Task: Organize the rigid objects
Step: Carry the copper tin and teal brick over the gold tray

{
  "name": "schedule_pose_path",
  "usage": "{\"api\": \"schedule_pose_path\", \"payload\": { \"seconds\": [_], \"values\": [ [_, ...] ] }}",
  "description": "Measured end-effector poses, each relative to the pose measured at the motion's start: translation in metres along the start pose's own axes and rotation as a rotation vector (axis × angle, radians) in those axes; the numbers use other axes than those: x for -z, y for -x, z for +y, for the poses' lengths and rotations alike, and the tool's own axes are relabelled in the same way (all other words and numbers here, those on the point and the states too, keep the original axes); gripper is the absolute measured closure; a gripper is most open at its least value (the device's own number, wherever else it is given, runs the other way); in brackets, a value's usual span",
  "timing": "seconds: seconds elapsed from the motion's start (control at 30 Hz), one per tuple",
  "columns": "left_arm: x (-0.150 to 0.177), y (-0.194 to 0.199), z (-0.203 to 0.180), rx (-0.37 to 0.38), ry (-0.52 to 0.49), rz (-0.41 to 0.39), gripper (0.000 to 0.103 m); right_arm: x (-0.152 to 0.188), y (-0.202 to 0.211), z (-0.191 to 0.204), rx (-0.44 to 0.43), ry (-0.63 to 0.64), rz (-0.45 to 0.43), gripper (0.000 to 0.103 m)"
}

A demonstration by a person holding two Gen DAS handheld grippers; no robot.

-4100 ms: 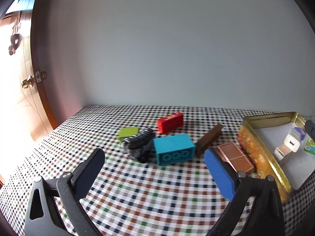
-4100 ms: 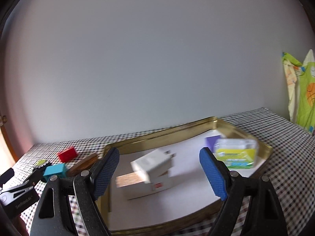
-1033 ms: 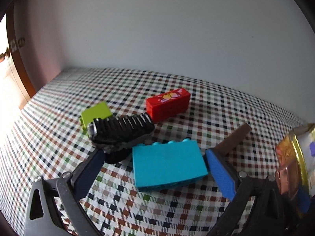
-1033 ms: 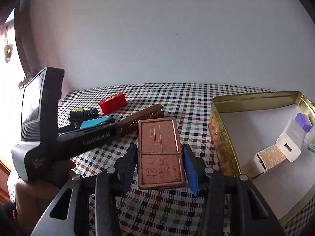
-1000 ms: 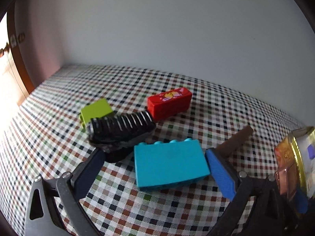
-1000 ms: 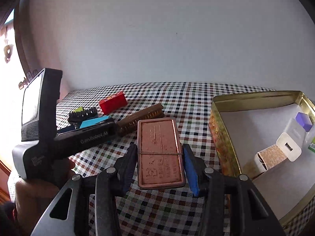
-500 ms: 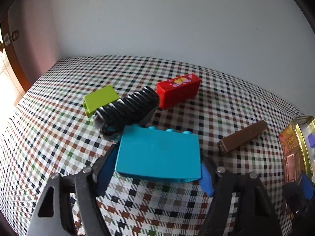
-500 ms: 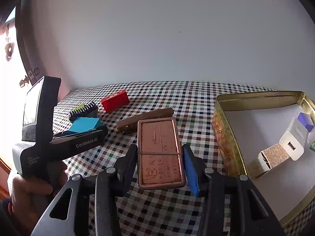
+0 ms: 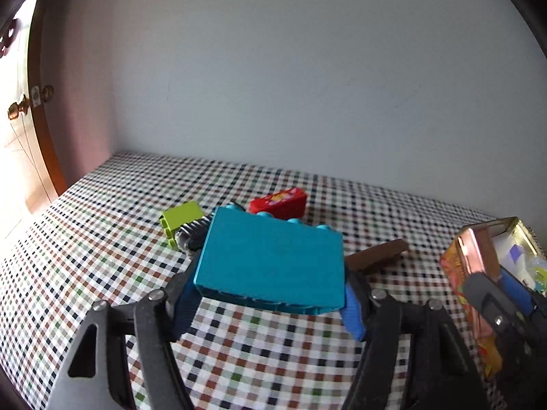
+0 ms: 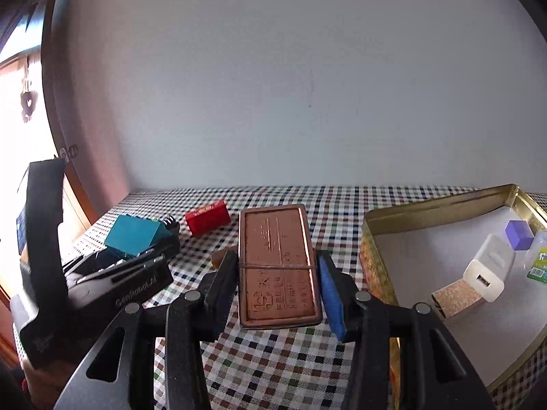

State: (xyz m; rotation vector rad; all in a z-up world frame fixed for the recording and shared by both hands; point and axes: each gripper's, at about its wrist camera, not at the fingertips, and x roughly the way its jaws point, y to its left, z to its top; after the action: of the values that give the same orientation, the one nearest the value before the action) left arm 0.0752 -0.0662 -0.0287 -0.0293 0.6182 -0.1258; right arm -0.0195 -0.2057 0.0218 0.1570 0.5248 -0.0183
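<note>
A: From the left wrist camera, what does the left gripper (image 9: 270, 302) have?

B: Its jaws have just been closing and now clamp the big teal plastic building block (image 9: 271, 259) by its two ends, above the checked tablecloth (image 9: 102, 239). Beyond the block lie a lime-green small brick (image 9: 179, 218), a black ribbed piece (image 9: 191, 234) and a red printed brick (image 9: 278, 202). Right of the block a brown wooden stick (image 9: 376, 258) lies on the cloth, and further right stands the gold metal tin (image 9: 512, 225).

A: And from the right wrist camera?

B: The right gripper (image 10: 278, 285) pinches a flat copper-coloured embossed case (image 10: 277, 266) by its long sides, narrow-set, left of the gold tin (image 10: 427, 210). In the tin lie a white charger plug (image 10: 489, 270), a purple cube (image 10: 519, 235) and a cork-patterned block (image 10: 456, 295). Far left of the tin, the left gripper (image 10: 130, 256) carries the teal block (image 10: 133, 235), with the red brick (image 10: 207, 221) between them.
</note>
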Motion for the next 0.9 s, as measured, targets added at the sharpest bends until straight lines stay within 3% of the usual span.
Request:
{"api": "schedule_pose_path", "payload": {
  "seconds": [0.37,0.9],
  "values": [
    [0.012,0.029,-0.013,-0.005,-0.017,-0.036,0.035,-0.004,0.012,0.003,-0.005,-0.001,-0.055,0.054],
    [0.022,0.05,-0.029,-0.04,-0.003,-0.062,0.035,0.001,0.041,-0.008,0.07,0.062,-0.122,0.054]
  ]
}}
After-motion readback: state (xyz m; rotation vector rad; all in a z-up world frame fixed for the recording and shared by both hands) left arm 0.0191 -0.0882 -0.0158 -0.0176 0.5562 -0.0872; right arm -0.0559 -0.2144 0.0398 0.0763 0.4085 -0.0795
